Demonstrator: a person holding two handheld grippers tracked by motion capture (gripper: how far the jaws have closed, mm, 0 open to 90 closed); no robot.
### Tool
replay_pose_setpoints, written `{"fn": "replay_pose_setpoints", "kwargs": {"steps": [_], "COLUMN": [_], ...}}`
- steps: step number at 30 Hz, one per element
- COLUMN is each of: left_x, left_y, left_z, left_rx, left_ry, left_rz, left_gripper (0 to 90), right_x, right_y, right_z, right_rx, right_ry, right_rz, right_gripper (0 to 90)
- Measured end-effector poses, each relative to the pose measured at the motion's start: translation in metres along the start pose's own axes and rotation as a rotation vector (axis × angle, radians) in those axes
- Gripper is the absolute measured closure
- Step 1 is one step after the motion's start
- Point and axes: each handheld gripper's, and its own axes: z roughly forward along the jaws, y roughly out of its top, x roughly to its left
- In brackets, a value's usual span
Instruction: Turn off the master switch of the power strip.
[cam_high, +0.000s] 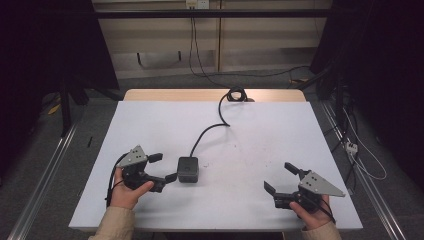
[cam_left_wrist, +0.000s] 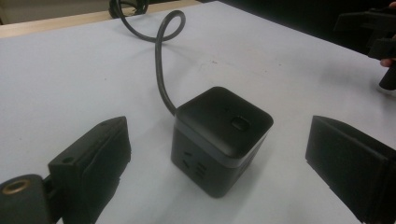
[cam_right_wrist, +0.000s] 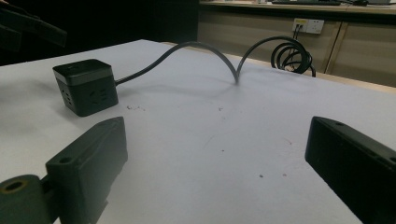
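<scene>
- White covering lay over the worktop (cam_high: 260, 150), with dark floor around it and pale cabinets behind.
- At the near left, a hand held the left gripper (cam_high: 166, 168) low, pointing right, jaws wide.
- At the near right, the right gripper (cam_high: 280, 178) pointed up-left, jaws wide and holding nothing, with bare surface ahead of it.
- Just in front of the left jaws sat the black power cube (cam_high: 188, 169), untouched; its cable (cam_high: 210, 129) ran to the far edge.

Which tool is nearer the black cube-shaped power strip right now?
Left. The left tool sits open right beside the black cube-shaped power strip, which lies ahead between its jaws, untouched. The right tool is open too, well off to the cube's right on the white table.
</scene>
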Motion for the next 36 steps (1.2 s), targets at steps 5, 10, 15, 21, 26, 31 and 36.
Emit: {"fn": "replay_pose_setpoints", "kwargs": {"steps": [5, 10, 15, 21, 26, 31, 36], "left_x": [0.002, 0.005, 0.006, 0.010, 0.013, 0.016, 0.018], "left_y": [-0.001, -0.003, -0.004, -0.007, -0.010, -0.012, -0.015], "left_z": [-0.004, -0.008, -0.011, -0.016, -0.020, -0.023, -0.026], "left_rx": [0.001, -0.004, 0.000, -0.005, -0.005, -0.001, 0.005], "left_ry": [0.008, 0.017, 0.022, 0.031, 0.036, 0.045, 0.048], "left_rz": [0.001, -0.005, -0.002, -0.004, -0.008, -0.005, -0.001], "left_gripper": [6.2, 6.2, 6.2, 6.2, 6.2, 6.2, 6.2], "right_x": [0.000, 0.000, 0.000, -0.001, -0.001, -0.001, -0.001], "right_y": [0.000, 0.000, 0.000, 0.000, 0.000, 0.000, 0.000], "right_z": [0.000, 0.000, -0.001, -0.001, -0.001, -0.001, -0.001], "right_rx": [-0.001, -0.003, -0.003, -0.002, -0.001, -0.002, -0.001], "right_ry": [-0.002, -0.003, -0.003, -0.004, -0.006, -0.007, -0.006], "right_rz": [0.000, 0.000, 0.001, 0.001, 0.001, 0.001, 0.001], "right_gripper": [5.7, 5.7, 5.8, 5.7, 5.7, 5.7, 5.7]}}
